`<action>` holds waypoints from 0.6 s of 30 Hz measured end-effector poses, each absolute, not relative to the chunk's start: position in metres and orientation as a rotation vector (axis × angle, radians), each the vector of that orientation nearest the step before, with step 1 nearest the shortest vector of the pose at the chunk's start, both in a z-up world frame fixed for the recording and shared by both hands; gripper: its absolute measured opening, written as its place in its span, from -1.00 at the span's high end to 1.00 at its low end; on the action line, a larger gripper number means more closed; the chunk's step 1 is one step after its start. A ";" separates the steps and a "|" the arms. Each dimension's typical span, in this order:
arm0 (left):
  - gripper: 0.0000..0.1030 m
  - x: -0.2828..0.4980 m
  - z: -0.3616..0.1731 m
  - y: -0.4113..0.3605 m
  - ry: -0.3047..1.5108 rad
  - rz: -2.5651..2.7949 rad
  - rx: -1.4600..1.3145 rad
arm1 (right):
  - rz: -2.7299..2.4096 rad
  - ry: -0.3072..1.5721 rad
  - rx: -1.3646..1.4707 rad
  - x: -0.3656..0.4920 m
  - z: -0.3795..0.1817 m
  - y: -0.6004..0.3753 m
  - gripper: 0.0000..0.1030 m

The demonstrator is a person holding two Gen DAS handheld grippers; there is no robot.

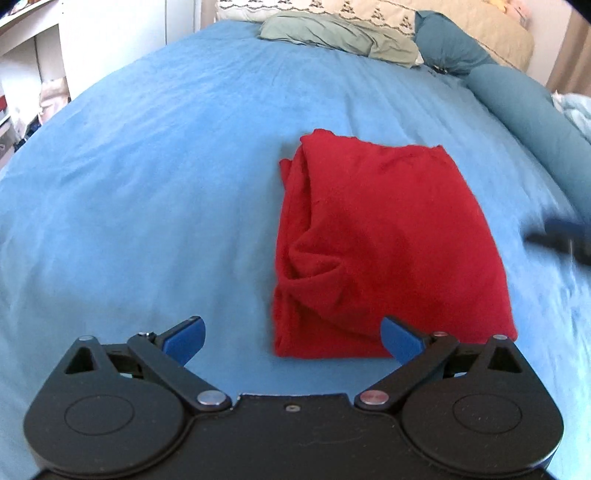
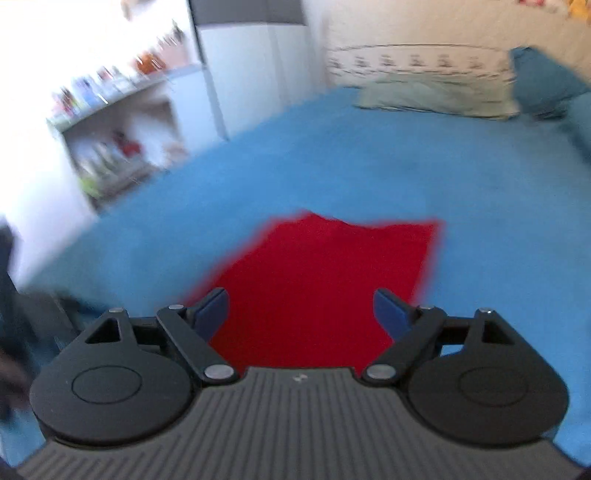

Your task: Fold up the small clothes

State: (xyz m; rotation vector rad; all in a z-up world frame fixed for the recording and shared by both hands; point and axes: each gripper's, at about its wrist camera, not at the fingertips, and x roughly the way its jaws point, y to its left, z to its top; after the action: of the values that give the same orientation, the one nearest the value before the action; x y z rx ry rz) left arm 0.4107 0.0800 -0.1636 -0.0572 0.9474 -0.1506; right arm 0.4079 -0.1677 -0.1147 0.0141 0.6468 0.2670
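— Our left gripper (image 1: 291,338) hangs wide open and holds nothing; where's the red garment (image 1: 388,251)?
— Folded on the blue bedspread (image 1: 147,184), its near edge just past our blue fingertips (image 1: 184,338). Right gripper (image 2: 301,314) is spread too, empty, above the cloth — blurred view.
— Bare bedspread lies leftward; pillows (image 1: 340,33) sit well apart at the head

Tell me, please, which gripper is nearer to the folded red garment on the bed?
Right, I judge. The right gripper hangs open over the red garment's near part; the left gripper, also open, sits at its near left corner, mostly over the blue bedspread.
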 end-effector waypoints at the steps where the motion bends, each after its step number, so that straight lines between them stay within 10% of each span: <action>1: -0.99 0.411 -0.164 0.080 0.947 -0.147 -0.063 | 0.227 0.665 -0.022 0.397 -0.122 -0.170 -0.96; 18: -0.99 0.444 -0.176 0.077 0.935 -0.047 -0.082 | -0.124 0.743 -0.049 0.376 -0.192 -0.174 -0.90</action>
State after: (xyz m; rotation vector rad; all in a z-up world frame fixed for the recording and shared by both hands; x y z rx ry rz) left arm 0.4437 0.0774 -0.1764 -0.0818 0.9348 -0.0469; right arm 0.3761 -0.1739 -0.1923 -0.0488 0.7428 -0.1245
